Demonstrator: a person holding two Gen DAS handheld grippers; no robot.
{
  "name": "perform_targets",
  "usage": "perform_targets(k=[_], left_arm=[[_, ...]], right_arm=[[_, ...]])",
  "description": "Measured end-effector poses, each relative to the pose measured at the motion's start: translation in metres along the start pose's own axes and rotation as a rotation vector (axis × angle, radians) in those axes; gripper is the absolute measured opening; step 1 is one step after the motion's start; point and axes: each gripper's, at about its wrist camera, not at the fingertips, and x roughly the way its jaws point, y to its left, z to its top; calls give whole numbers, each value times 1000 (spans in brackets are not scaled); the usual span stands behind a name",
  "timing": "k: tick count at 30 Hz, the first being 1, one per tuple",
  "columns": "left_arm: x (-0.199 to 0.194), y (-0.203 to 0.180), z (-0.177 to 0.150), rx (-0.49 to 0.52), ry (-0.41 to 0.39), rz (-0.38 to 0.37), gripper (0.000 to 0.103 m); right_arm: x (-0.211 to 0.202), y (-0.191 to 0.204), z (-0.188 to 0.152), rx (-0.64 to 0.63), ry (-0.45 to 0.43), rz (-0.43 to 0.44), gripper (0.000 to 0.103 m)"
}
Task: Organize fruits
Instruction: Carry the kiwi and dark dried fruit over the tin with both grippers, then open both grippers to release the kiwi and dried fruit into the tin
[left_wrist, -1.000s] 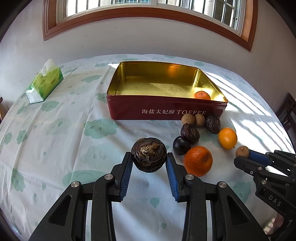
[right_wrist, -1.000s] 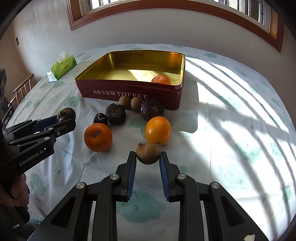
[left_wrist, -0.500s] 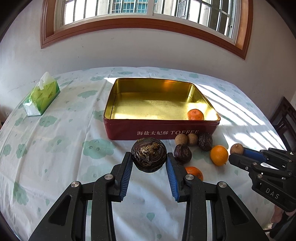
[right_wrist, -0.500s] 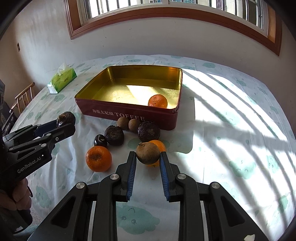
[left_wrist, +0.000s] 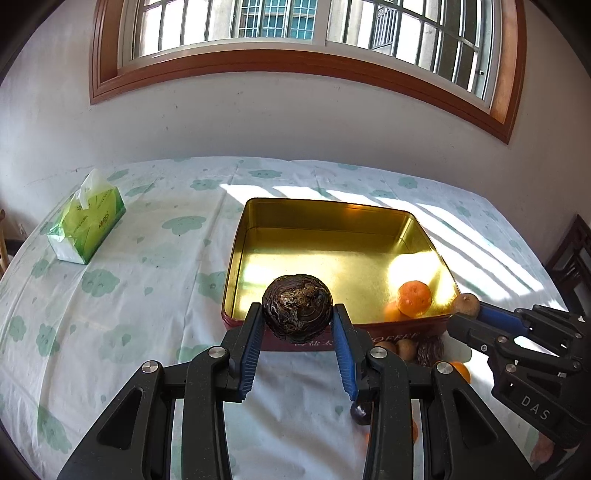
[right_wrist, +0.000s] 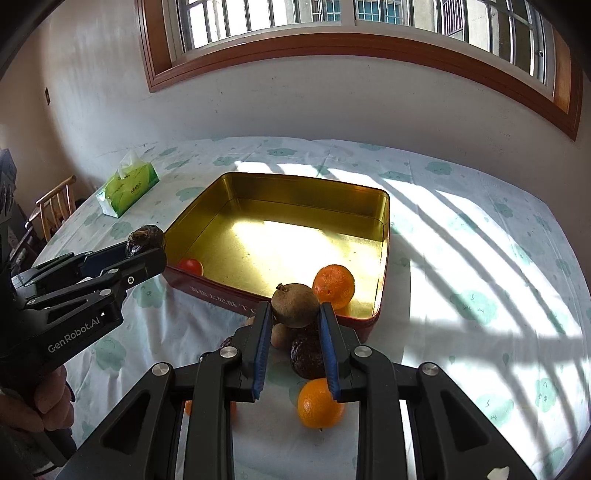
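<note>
My left gripper (left_wrist: 297, 319) is shut on a dark wrinkled passion fruit (left_wrist: 296, 308), held in the air over the near left rim of the red toffee tin (left_wrist: 258, 210). It also shows in the right wrist view (right_wrist: 144, 238). My right gripper (right_wrist: 295, 317) is shut on a small brown fruit (right_wrist: 294, 304), held above the tin's near right corner (right_wrist: 376, 317); that fruit also shows in the left wrist view (left_wrist: 466, 303). One orange (left_wrist: 415, 298) lies inside the gold-lined tin.
Loose fruit lies on the cloth in front of the tin: an orange (right_wrist: 319, 404), a dark passion fruit (right_wrist: 306, 356) and small brown fruits (left_wrist: 397, 348). A green tissue box (left_wrist: 86, 230) stands at the far left. A wooden chair (right_wrist: 55, 206) is beyond the table's left edge.
Both grippers have risen and moved forward toward the tin, each still holding its fruit. The loose fruit now lies below and behind the fingers.
</note>
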Motion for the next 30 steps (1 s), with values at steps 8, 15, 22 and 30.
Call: perform_targets(k=[8,15,22,30], left_arm=[[27,1,10,8,30,18,38],[47,3,10,15,64,34,38],[55,5,9,23,82,47,38],[63,5,7,32,94,53,38]], right_arm=[[28,10,14,-28,27,16,24],[47,12,17,-33,58,23,24],[57,13,21,-40,70,21,24],[66,14,23,-37,81,23,24]])
